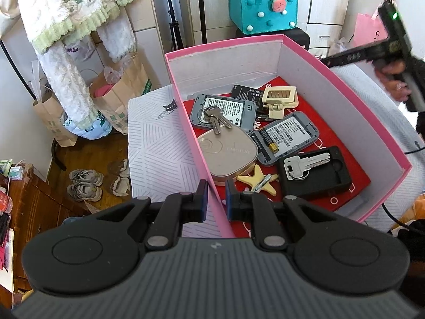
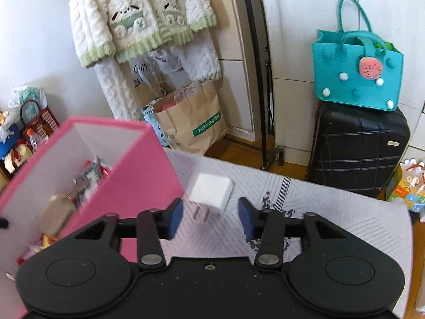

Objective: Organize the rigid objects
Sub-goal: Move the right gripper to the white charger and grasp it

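Observation:
My left gripper is shut on the near wall of the pink box, one pad on each side of the wall. Inside lie two grey devices, key bunches, a beige rounded case, a cream star, a black holder with a key in it, an AA battery and a cream clip. My right gripper is open. A white charger plug lies on the patterned cloth just ahead of its pads, touching neither. The pink box stands to its left.
The box rests on a white striped cloth. A hand holds the other tool at the top right of the left wrist view. Beyond the table are a black suitcase with a teal bag, paper bags and hanging fleece clothes.

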A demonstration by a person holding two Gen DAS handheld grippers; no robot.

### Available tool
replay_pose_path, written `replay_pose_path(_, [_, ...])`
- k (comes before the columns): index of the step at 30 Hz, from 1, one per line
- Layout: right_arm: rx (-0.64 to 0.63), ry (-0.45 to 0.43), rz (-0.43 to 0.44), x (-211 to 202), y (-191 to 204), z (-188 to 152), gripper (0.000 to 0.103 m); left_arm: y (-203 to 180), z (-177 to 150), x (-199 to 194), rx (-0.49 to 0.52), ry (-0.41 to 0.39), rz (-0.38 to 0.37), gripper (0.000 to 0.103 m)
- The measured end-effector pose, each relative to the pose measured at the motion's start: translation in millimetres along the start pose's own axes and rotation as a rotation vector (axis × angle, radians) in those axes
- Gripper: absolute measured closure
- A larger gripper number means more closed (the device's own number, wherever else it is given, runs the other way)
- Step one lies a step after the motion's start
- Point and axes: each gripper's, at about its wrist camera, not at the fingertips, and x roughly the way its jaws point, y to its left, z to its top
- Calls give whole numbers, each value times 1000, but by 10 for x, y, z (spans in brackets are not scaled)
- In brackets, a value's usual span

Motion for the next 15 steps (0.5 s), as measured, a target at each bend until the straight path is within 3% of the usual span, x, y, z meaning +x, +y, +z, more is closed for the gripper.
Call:
replay_pose_path(5, [-134,1,-23,321,110,-88,43,2,7,-1,-7,6,4,91])
replay_pose_path(8, [-172,-15,-11,441,143,-82,35,-8,11,-4,-8,8,8,90])
replay_pose_path(11, [-216,-8,-40,595,168,-51,33,10,10,-3,-20,9,3,91])
replay_pose_path(15, [-185,-47,-36,676,65,-17,31,15,5,-1,-26,6,1,91])
